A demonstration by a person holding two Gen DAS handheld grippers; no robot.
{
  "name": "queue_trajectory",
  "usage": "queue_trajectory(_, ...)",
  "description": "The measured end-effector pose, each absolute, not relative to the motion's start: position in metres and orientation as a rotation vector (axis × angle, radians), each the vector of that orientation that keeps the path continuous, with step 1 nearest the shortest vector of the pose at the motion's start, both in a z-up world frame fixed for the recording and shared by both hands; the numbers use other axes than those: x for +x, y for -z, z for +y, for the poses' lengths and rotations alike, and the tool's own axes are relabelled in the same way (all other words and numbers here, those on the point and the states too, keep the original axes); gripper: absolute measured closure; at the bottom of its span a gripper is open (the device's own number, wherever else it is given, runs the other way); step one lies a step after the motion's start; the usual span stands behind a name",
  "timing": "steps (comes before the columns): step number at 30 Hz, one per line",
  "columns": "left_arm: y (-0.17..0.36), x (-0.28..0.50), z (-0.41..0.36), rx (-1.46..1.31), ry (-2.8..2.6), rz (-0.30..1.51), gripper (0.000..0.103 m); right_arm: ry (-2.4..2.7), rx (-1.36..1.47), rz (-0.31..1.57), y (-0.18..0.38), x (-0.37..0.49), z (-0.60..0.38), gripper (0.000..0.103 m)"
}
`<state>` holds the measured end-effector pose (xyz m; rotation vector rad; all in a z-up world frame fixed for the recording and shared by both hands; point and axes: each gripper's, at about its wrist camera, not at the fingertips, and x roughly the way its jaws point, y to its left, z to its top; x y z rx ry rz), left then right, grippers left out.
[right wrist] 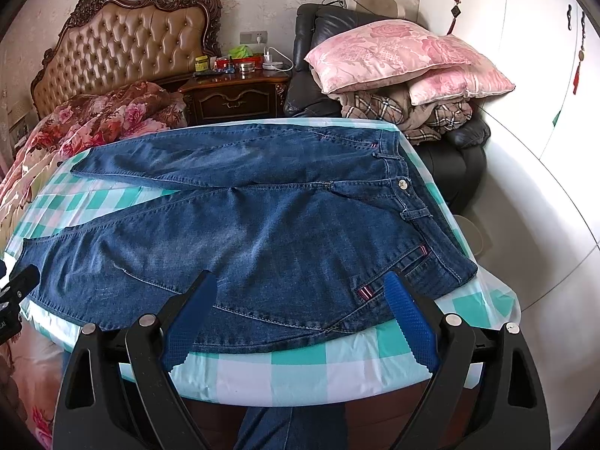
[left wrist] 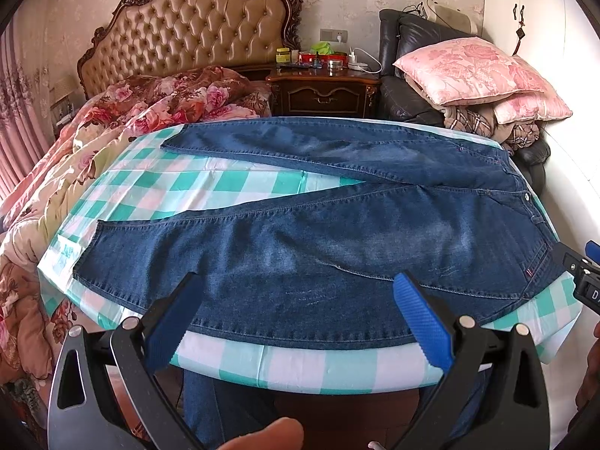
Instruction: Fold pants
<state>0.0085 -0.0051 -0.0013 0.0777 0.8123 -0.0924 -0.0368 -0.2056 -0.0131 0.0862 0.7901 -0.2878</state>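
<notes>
Blue denim pants (left wrist: 337,240) lie flat on a table with a green-and-white checked cloth (left wrist: 300,367), waistband to the right, both legs spread to the left in a V. They also show in the right wrist view (right wrist: 262,232). My left gripper (left wrist: 296,281) is open and empty, hovering over the near leg at the table's front edge. My right gripper (right wrist: 300,281) is open and empty, above the near hip and pocket by the waistband. The right gripper's tip shows in the left wrist view (left wrist: 585,273).
A bed with floral bedding (left wrist: 112,131) lies left of the table. A wooden nightstand (left wrist: 322,90) with small items stands behind. A black armchair piled with pink pillows (left wrist: 483,71) is at the back right. A white wardrobe (right wrist: 525,75) fills the right.
</notes>
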Motion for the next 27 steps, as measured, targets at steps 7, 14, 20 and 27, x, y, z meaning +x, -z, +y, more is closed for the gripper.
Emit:
queue_trajectory(7, 0.0012, 0.0089, -0.0053, 0.078, 0.09, 0.812, 0.002, 0.288, 0.088, 0.79, 0.0134, -0.037, -0.2055, 0.015)
queue_trajectory(14, 0.0005, 0.0093, -0.003, 0.07, 0.089, 0.814, 0.001, 0.288, 0.086, 0.789, 0.0138, -0.0371, -0.2053, 0.015)
queue_trajectory(20, 0.0011, 0.0088, -0.0016, 0.068, 0.088, 0.811, 0.001, 0.289, 0.087, 0.789, 0.0132, -0.0361, -0.2055, 0.015)
queue_trajectory(27, 0.0015, 0.0086, -0.001, 0.067, 0.09, 0.813, 0.001, 0.289, 0.088, 0.791, 0.0137, -0.0366, -0.2058, 0.015)
